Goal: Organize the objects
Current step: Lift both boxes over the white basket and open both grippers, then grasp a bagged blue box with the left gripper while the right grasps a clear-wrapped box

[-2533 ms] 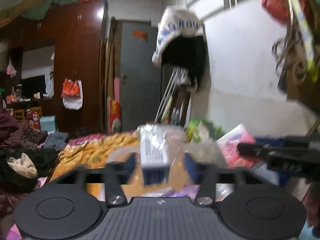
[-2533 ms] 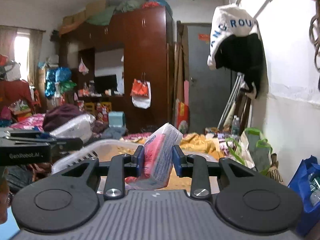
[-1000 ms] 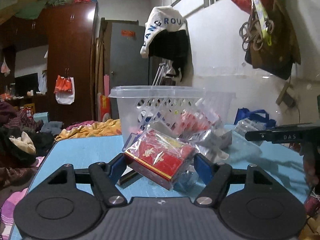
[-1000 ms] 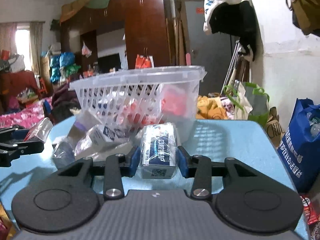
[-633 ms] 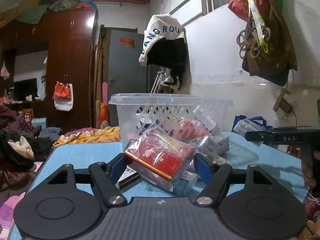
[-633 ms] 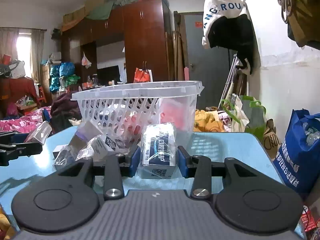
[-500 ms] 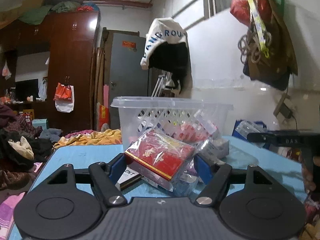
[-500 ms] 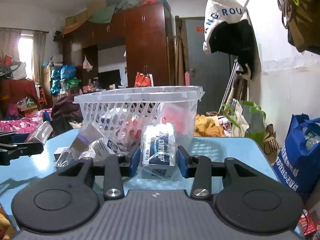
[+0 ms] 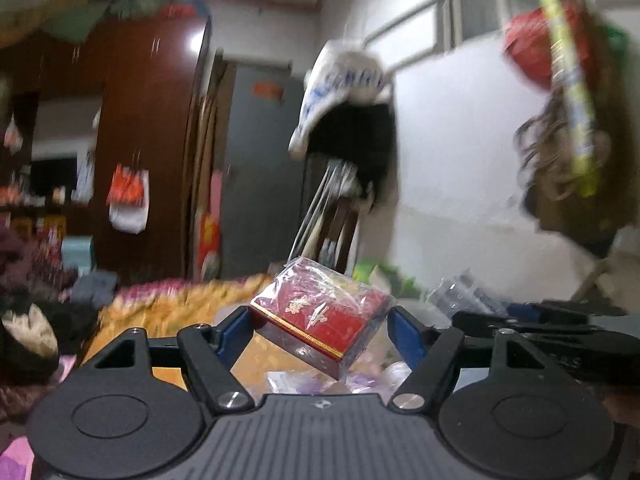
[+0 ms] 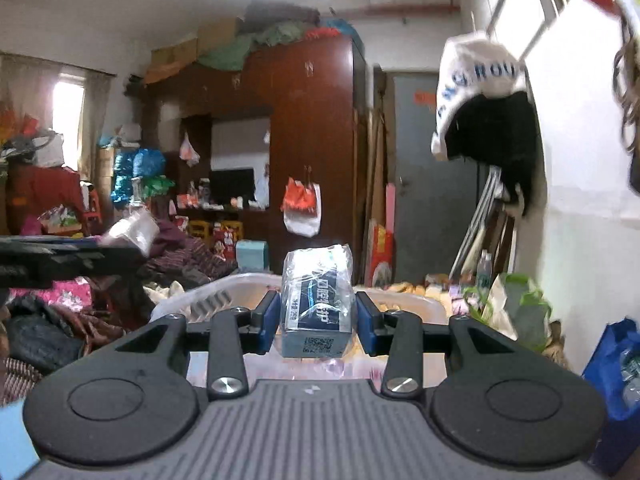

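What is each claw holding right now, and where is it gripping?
The left claw grips a wrapped red box by its two ends. The right claw grips a wrapped blue box by its sides.

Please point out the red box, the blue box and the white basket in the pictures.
red box [image 9: 320, 316]: left wrist view, on its wrapped red top face.
blue box [image 10: 317, 300]: right wrist view, on its printed front face.
white basket [image 10: 224, 286]: right wrist view, on its near left rim.

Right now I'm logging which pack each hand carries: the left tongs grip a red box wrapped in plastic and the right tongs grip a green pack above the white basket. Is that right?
Not quite. The right wrist view shows the right tongs gripping a dark blue pack, not green, above the white basket. The left tongs do grip the red box wrapped in plastic.
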### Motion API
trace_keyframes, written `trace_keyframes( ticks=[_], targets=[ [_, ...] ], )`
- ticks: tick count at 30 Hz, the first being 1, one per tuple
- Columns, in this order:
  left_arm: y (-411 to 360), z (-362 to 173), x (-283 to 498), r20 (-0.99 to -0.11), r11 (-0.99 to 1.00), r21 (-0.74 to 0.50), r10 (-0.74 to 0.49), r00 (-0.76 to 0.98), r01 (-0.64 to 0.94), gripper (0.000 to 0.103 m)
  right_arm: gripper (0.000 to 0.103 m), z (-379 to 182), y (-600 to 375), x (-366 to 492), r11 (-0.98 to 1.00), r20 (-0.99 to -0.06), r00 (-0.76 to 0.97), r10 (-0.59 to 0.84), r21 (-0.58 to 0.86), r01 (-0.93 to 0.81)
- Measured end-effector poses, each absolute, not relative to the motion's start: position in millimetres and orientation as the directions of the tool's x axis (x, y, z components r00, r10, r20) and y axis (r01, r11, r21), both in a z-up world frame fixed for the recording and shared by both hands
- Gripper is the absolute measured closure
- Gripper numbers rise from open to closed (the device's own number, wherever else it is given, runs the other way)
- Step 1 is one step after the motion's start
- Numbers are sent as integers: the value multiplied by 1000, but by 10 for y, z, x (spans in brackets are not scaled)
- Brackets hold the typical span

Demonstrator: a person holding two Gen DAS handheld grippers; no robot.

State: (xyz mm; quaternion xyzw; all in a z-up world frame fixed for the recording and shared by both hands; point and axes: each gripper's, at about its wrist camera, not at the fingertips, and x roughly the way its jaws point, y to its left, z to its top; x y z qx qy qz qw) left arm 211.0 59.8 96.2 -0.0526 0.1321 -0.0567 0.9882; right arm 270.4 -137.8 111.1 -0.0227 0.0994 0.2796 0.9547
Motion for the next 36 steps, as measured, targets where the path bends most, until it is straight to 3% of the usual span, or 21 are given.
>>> trace_keyframes(
  ticks=[4,6,7,10,12,14,16,22,26,30,32,33,34,36],
  targets=[
    [656,797,2573,-367,982,-169,-142,919,84,21,55,1034,-1215,2982,852,-242,831,501,-34,-523],
    [661,698,2711,-431,981,-184,-141,891,67,17,7,968,-1195,3038,853,-271,828,491,-43,-520],
    [651,667,2713,-441,984,-168,-135,887,66,17,0,938,-1216,3022,862,-260,839,478,-46,-505],
    [625,641,2428,-395,990,-107,-123,911,88,10,0,934,-1431,2802,842,-200,825,529,5,-539],
    [666,650,2091,-327,983,-127,-168,930,133,0,0,930,-1649,2592,827,-152,814,561,48,-560],
    [712,601,1813,-297,977,-149,-190,936,151,0,0,865,-1817,2410,831,-145,818,556,60,-554],
    [731,451,1570,-315,975,-168,-194,929,147,0,0,728,-1920,2322,845,-195,825,531,42,-533],
    [661,-4,1250,-388,975,-150,-210,897,163,0,1,229,-1874,2634,879,-464,766,445,63,-472],
    [685,-92,1304,-415,973,-156,-219,883,168,0,8,118,-1716,2820,864,-520,710,475,123,-488],
    [686,-192,1359,-452,976,-155,-208,868,154,1,9,89,-1524,2828,868,-536,714,451,78,-490],
    [670,-214,1383,-465,976,-157,-207,861,150,2,18,19,-1493,2791,866,-551,707,443,60,-497],
    [650,-229,1391,-474,977,-150,-205,856,151,2,31,9,-1525,2764,865,-543,708,451,72,-496],
    [625,-242,1393,-484,978,-141,-202,851,152,2,37,12,-1591,2742,868,-539,712,450,77,-490],
    [554,-264,1422,-510,981,-116,-193,838,156,2,36,24,-1671,2666,881,-515,741,431,62,-469]
  ],
)
